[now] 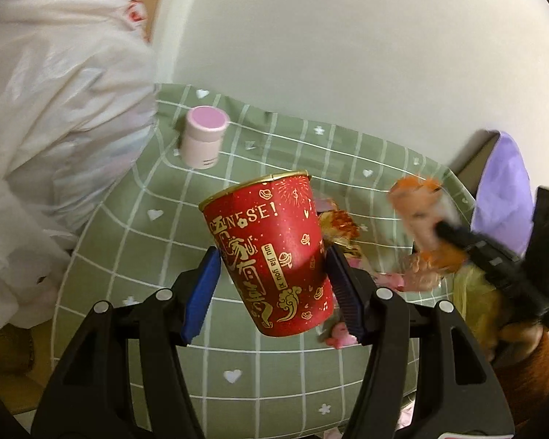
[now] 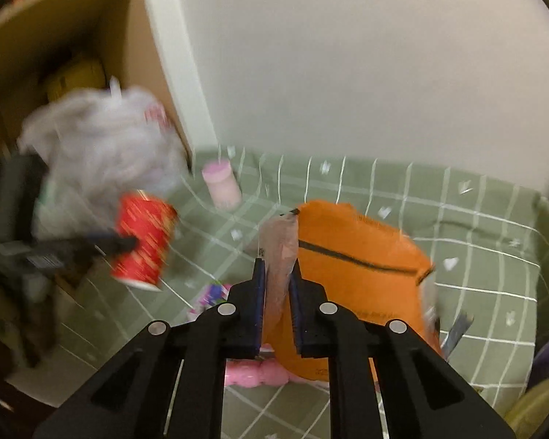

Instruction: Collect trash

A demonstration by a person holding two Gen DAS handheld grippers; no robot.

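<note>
My left gripper [image 1: 271, 270] is shut on a red paper cup [image 1: 271, 252] with gold print and holds it tilted above the green checked tablecloth [image 1: 128, 241]. The cup also shows in the right wrist view [image 2: 144, 236], blurred. My right gripper [image 2: 277, 285] is shut on an orange snack wrapper [image 2: 351, 256] and holds it above the cloth. In the left wrist view the wrapper [image 1: 421, 212] is blurred at the right. A white plastic bag [image 1: 55, 117] hangs open at the left of the table and shows in the right wrist view [image 2: 102, 153].
A small pink-capped white jar [image 1: 203, 137] stands at the table's back left. Pink and gold wrappers [image 1: 338, 225] lie on the cloth behind the cup. A pink object [image 2: 252, 373] lies under my right gripper. A cardboard box [image 2: 55, 36] stands at the left, a purple thing [image 1: 505, 190] at the right.
</note>
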